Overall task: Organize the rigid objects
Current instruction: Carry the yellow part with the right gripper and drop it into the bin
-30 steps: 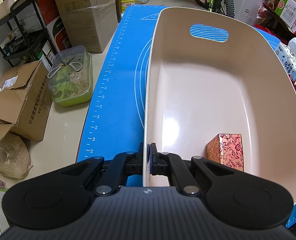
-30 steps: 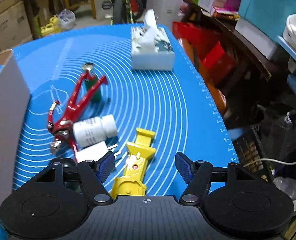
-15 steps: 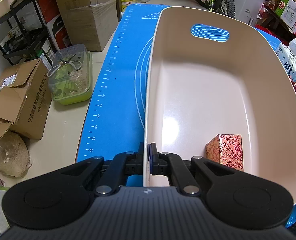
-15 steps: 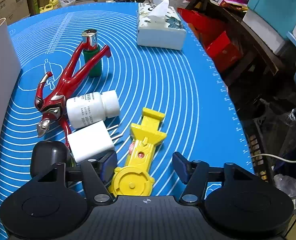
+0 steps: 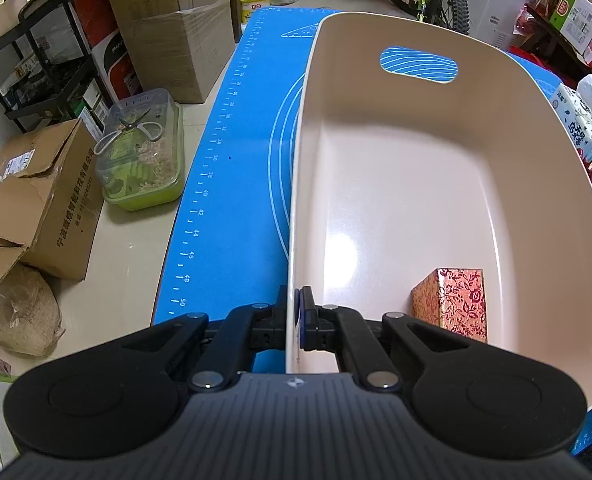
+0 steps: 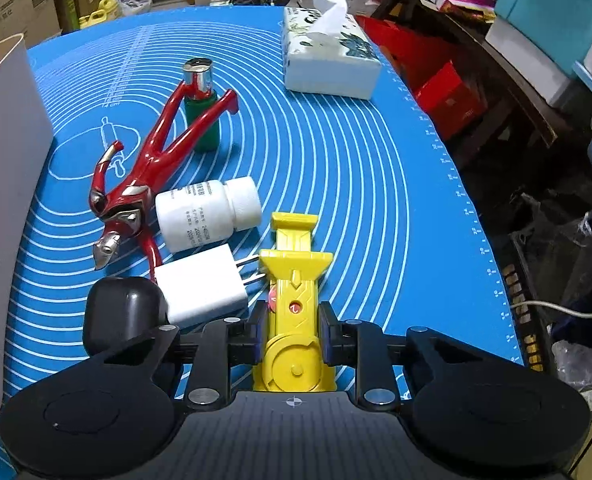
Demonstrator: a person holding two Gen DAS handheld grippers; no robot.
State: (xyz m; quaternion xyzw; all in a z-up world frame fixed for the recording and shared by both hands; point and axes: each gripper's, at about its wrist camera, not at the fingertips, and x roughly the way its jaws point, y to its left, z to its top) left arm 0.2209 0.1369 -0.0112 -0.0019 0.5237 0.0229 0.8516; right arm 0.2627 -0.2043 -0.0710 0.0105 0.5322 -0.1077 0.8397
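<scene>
My left gripper [image 5: 294, 322] is shut on the near-left rim of a cream plastic bin [image 5: 395, 184] that stands on the blue mat [image 5: 232, 184]. A red floral box [image 5: 451, 304] lies inside the bin at the near right. My right gripper [image 6: 293, 330] is shut on a yellow toy [image 6: 294, 280] lying on the mat. Beside it lie a white charger [image 6: 202, 286], a white pill bottle [image 6: 208, 214], a red figure [image 6: 152, 168], a green lighter [image 6: 200, 108] and a black case [image 6: 124, 312].
A tissue box [image 6: 327, 56] sits at the far side of the mat, also visible past the bin [image 5: 583, 128]. The bin's outer wall [image 6: 8, 184] rises left of the objects. Cardboard boxes [image 5: 44, 200] and a green container [image 5: 144, 160] stand on the floor at left.
My right gripper moved forward and down over the yellow toy and closed its fingers on it. The left gripper kept its hold on the bin rim.
</scene>
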